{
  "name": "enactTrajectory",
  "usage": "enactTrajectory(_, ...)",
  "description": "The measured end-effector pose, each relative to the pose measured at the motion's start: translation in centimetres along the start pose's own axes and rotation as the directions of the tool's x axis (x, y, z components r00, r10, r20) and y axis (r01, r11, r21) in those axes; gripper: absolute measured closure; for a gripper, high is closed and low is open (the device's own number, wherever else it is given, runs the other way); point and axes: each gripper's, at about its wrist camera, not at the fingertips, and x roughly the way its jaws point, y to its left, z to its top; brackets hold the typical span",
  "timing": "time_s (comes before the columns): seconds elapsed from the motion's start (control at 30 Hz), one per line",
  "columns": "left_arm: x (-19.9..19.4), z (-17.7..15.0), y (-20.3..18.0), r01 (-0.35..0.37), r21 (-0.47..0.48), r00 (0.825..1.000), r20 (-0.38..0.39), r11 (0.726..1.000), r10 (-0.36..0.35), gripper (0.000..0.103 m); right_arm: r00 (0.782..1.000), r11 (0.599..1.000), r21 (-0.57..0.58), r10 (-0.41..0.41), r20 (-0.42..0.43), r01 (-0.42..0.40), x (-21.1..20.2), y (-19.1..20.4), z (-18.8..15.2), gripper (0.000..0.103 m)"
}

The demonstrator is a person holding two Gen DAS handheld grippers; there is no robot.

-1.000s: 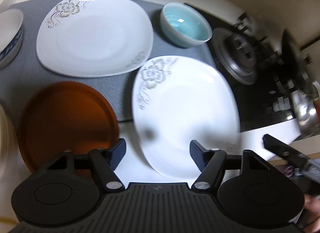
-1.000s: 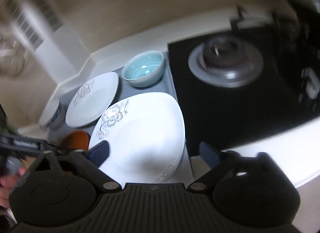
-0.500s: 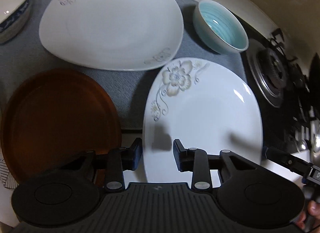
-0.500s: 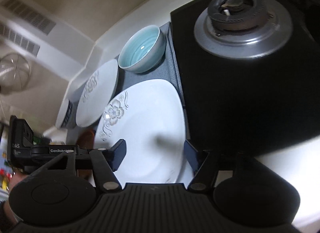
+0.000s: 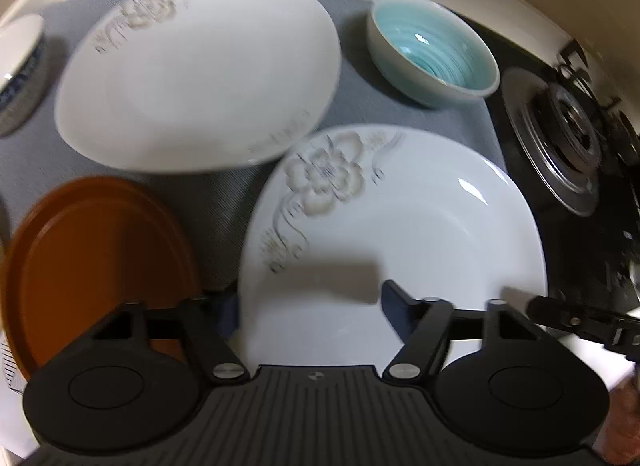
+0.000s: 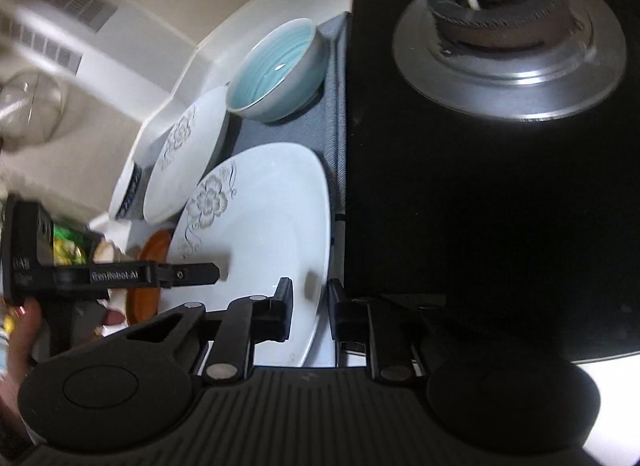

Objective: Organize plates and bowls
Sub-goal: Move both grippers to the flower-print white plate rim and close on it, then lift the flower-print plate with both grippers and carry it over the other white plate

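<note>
Right gripper just closing, pinching near plate rim; left gripper reopening, straddling opposite rim, for two-handed lift

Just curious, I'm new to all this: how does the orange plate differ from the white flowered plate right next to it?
The orange plate is plain, dark orange and round; the near white plate is glossy white, squarish, with a grey flower print. The orange plate has nothing gripping it; the white plate's edge sits between the right gripper fingers. Both lie flat.
</note>
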Motion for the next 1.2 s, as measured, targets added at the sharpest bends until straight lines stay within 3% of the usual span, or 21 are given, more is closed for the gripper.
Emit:
enactTrajectory(0.07,-0.1,-0.5,0.1,-0.011,0.017,0.999,0.049,1.0,0.01,0.047,1.0,1.0,-0.001,0.006,0.006,-0.006,0.2,0.1,0.1,0.081)
enactTrajectory(0.17,-0.3,-0.8,0.8,0.011,0.015,0.997,0.081,1.0,-0.012,0.047,1.0,1.0,-0.014,0.009,0.007,-0.009,-0.1,0.3,0.0,0.08)
enactTrajectory(0.37,-0.2,0.2,0.9,-0.004,0.052,0.999,0.05,0.999,0.001,0.057,1.0,0.999,0.034,-0.003,0.019,0.002,-0.1,0.3,0.1,0.078)
enactTrajectory(0.57,-0.9,0.1,1.5,0.034,0.081,0.999,0.008,0.996,-0.035,0.068,0.992,0.993,0.011,-0.118,0.041,0.118,0.1,1.8,-0.5,0.086)
enactTrajectory(0.67,-2.1,-0.6,1.3,0.061,0.115,0.998,0.006,0.992,-0.062,0.068,0.992,0.992,0.02,-0.123,0.039,0.122,-0.8,1.6,-1.3,0.087)
enactTrajectory(0.77,-2.3,-0.8,2.3,0.111,0.072,0.994,-0.012,0.991,-0.111,0.068,0.996,0.994,0.064,-0.086,0.031,0.084,-1.6,0.4,-1.6,0.094)
enactTrajectory(0.9,-0.7,-0.8,3.2,0.157,0.016,0.986,-0.064,0.987,-0.156,0.069,0.998,0.991,0.122,-0.052,0.035,0.047,-1.7,-0.3,-1.3,0.091)
enactTrajectory(1.03,-0.8,-1.1,1.9,0.113,0.091,0.993,-0.031,0.989,-0.111,0.064,0.999,0.992,0.118,-0.049,-0.01,0.05,-0.1,-0.1,-1.4,0.088)
enactTrajectory(1.2,-1.1,-0.7,3.2,0.159,-0.008,0.984,-0.079,0.987,-0.159,0.068,0.995,0.995,0.038,-0.089,0.036,0.087,-0.7,1.6,-1.9,0.093)
